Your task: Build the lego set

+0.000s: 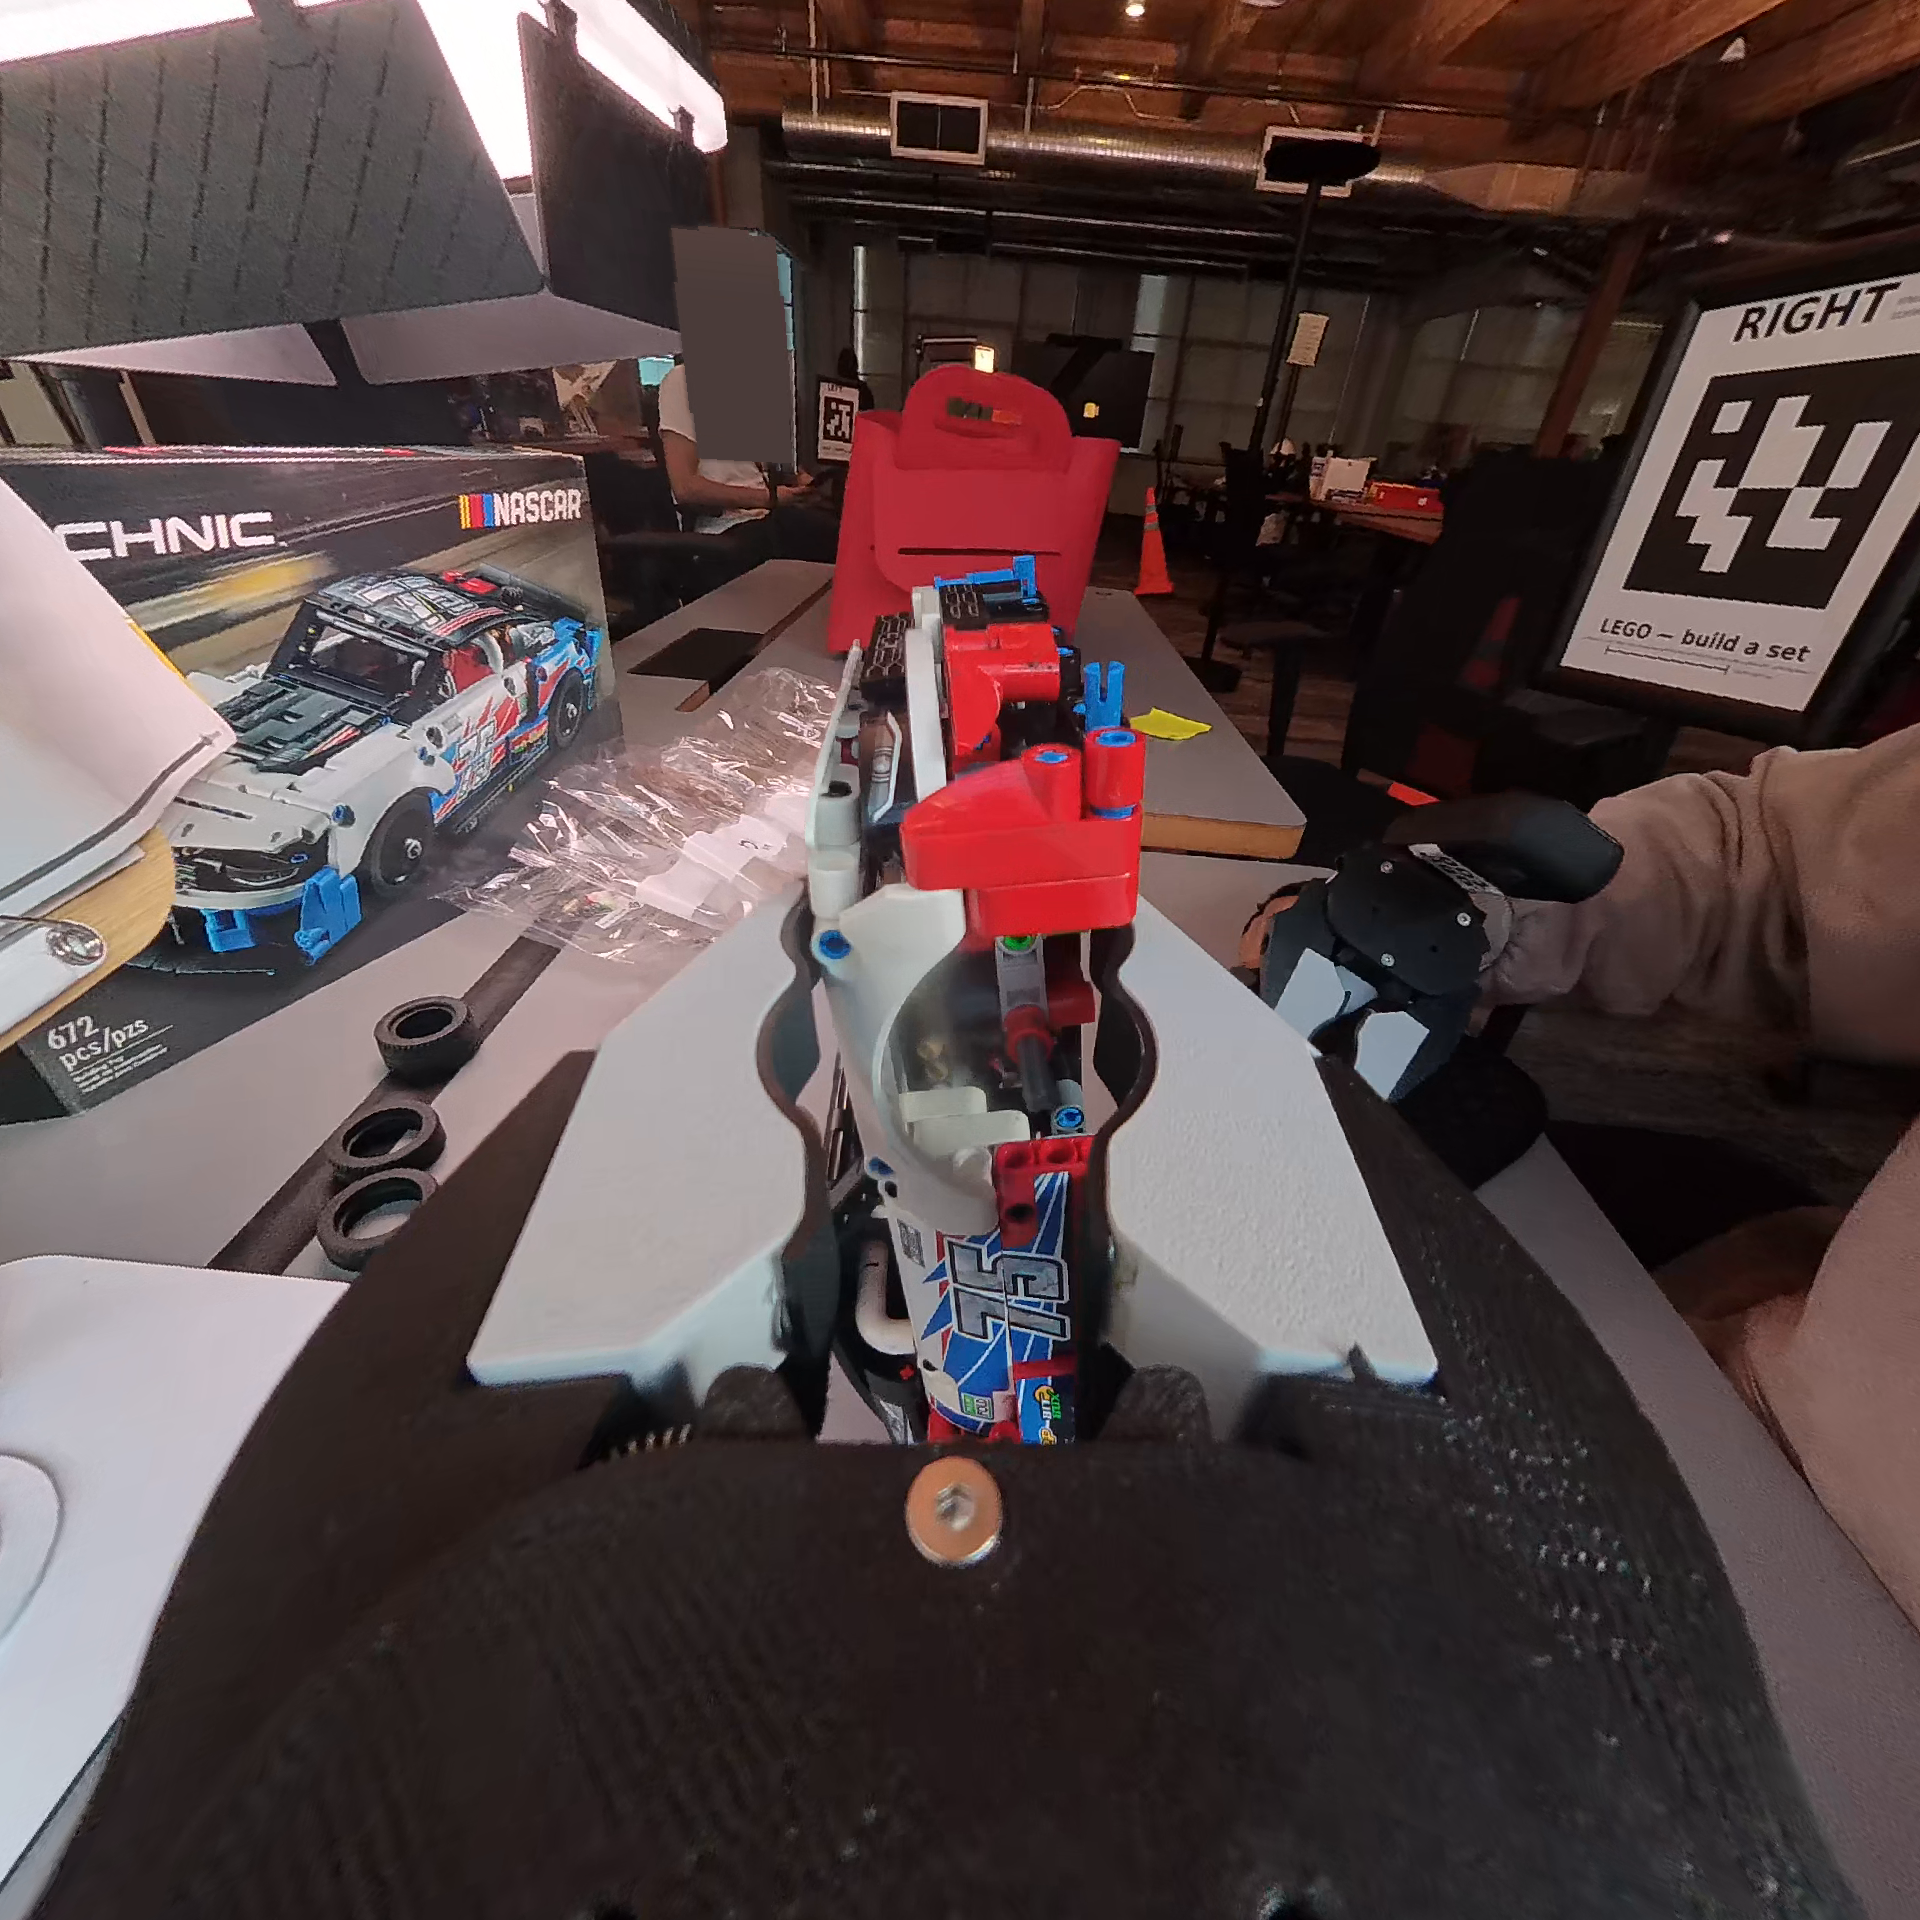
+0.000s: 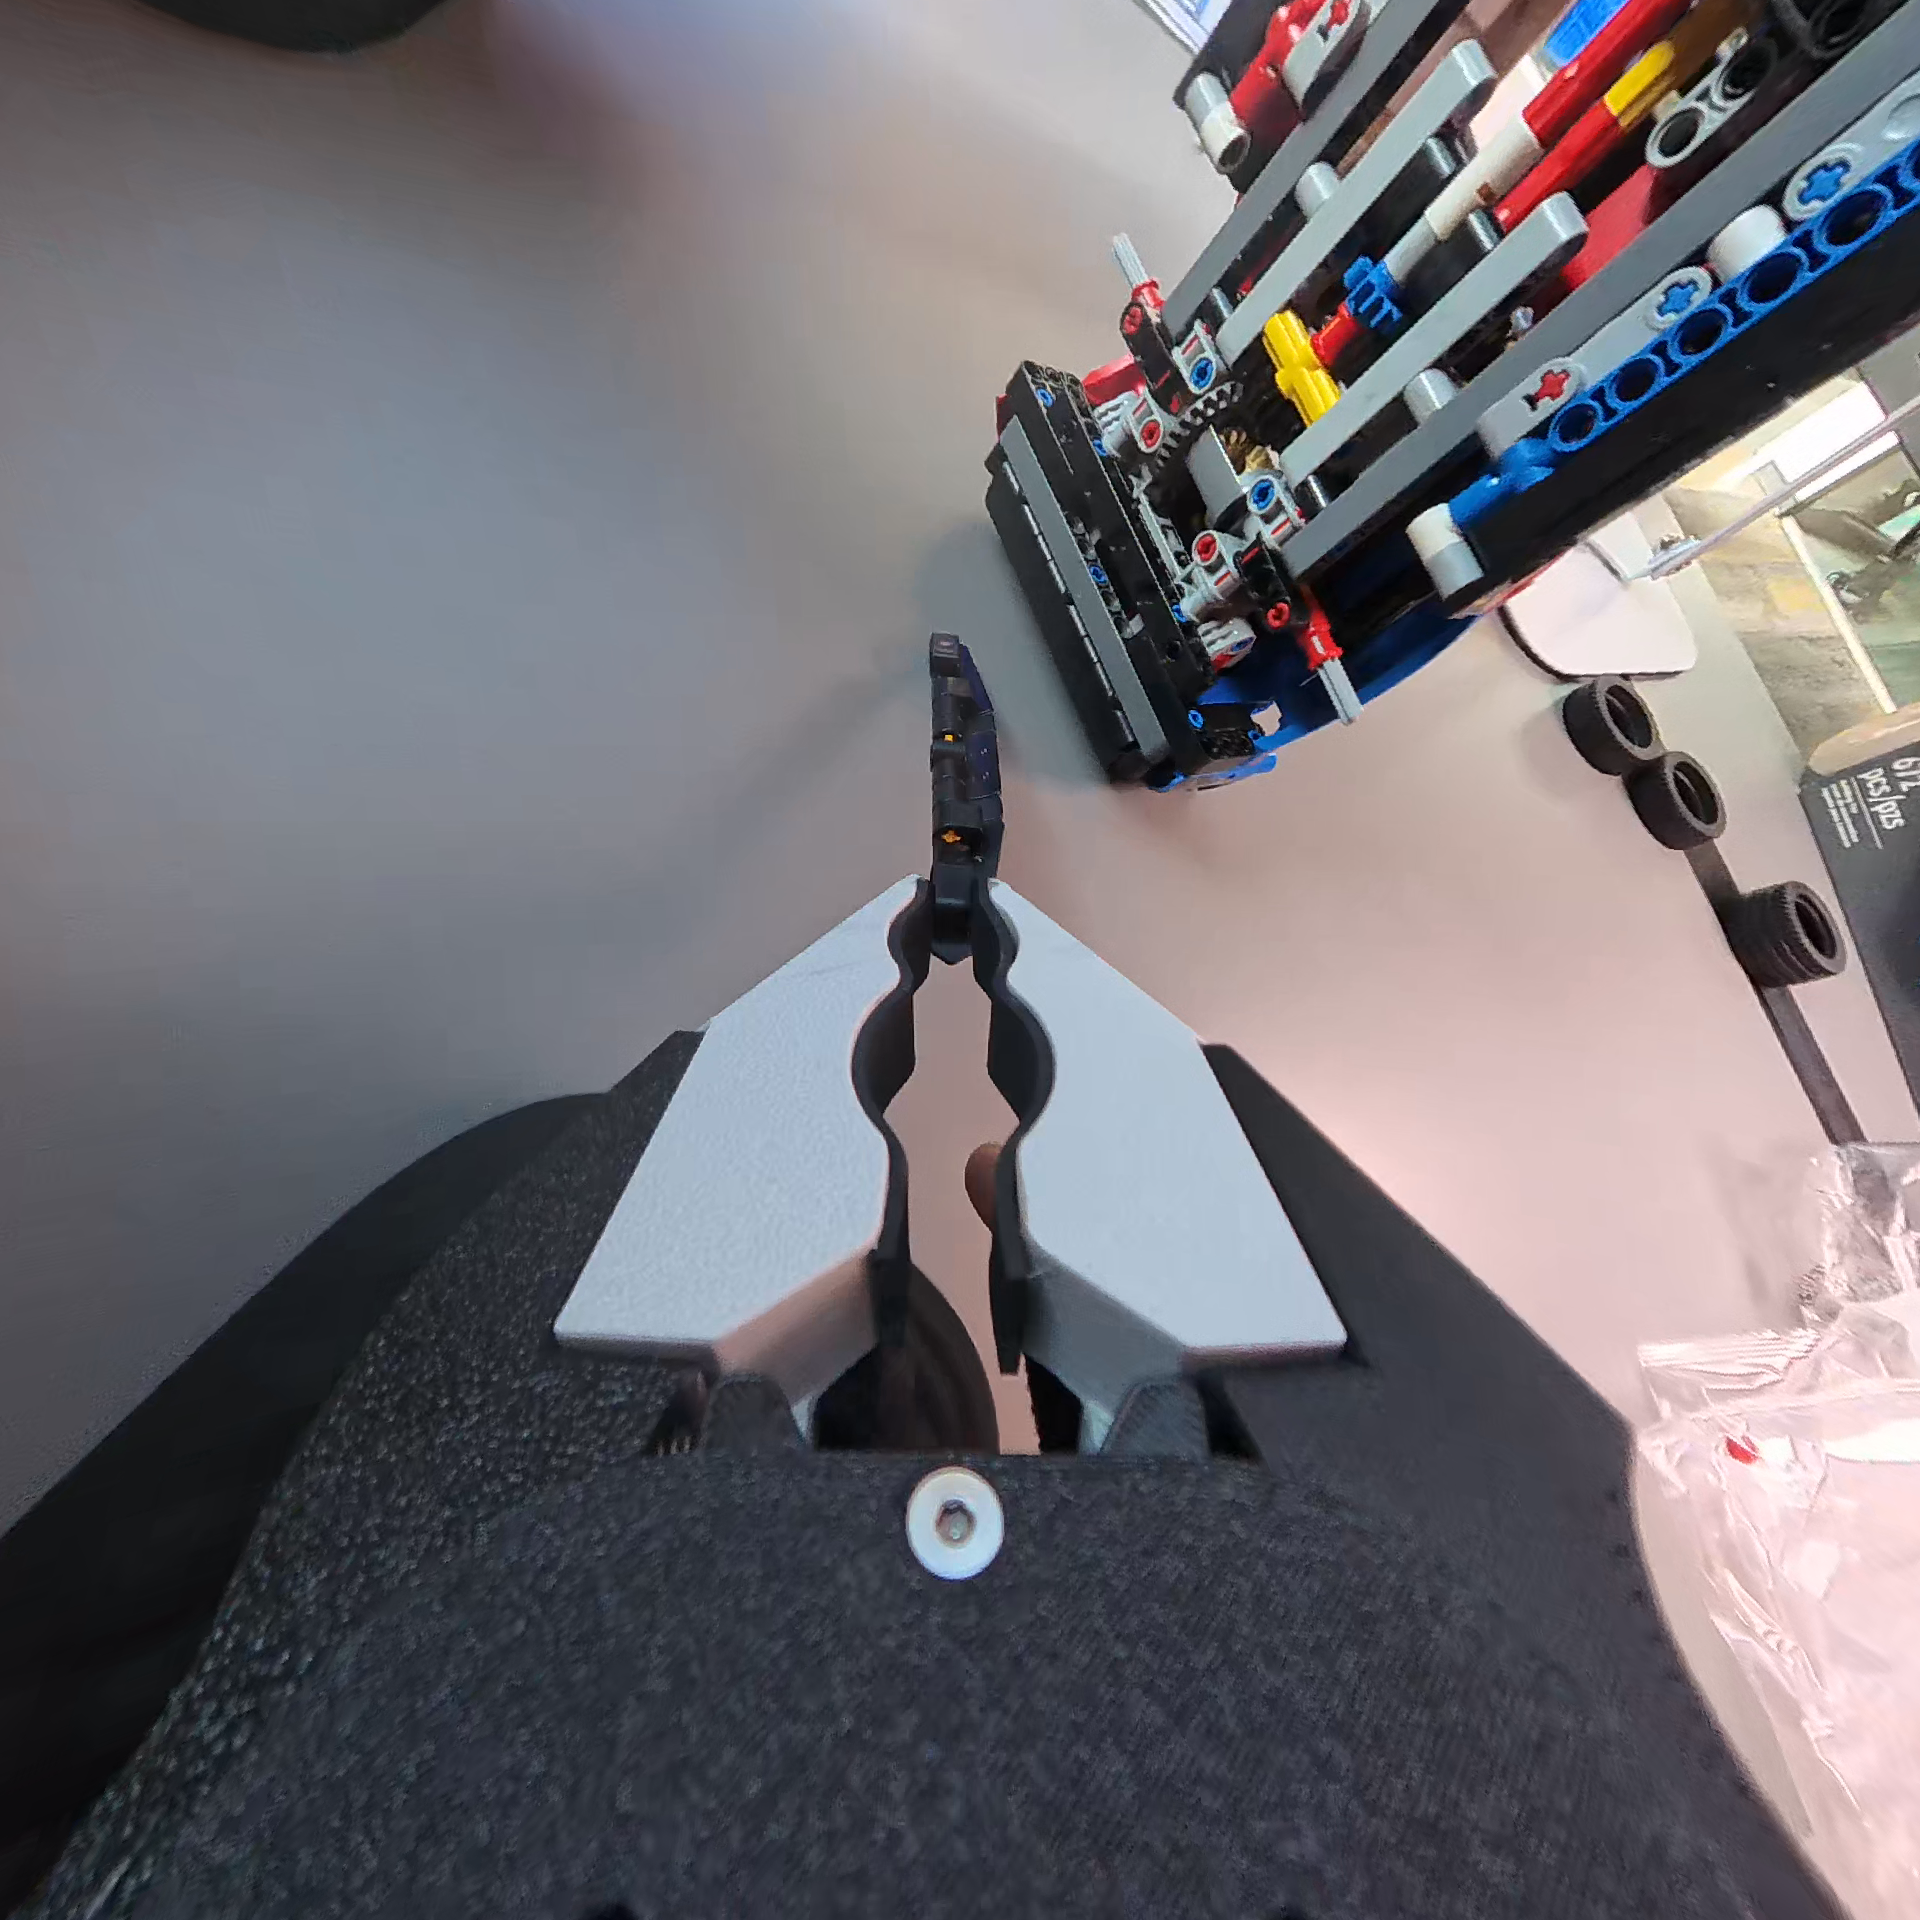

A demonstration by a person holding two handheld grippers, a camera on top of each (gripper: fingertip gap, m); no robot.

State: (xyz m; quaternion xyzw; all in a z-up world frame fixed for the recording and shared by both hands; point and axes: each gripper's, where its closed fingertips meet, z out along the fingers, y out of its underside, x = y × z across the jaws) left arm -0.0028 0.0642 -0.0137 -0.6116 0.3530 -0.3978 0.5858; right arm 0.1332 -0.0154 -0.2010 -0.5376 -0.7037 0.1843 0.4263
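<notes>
left gripper clamps car; right gripper pinches dark piece, perhaps off table

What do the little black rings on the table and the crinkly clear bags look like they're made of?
The black rings look like matte rubber toy tyres: dull, no glare, ribbed tread on the one beside them. The clear bags look like thin plastic film: see-through, creased, with bright glints. Both are guesses from appearance only.

Bright overhead glare, fisheye-warped edges
</notes>
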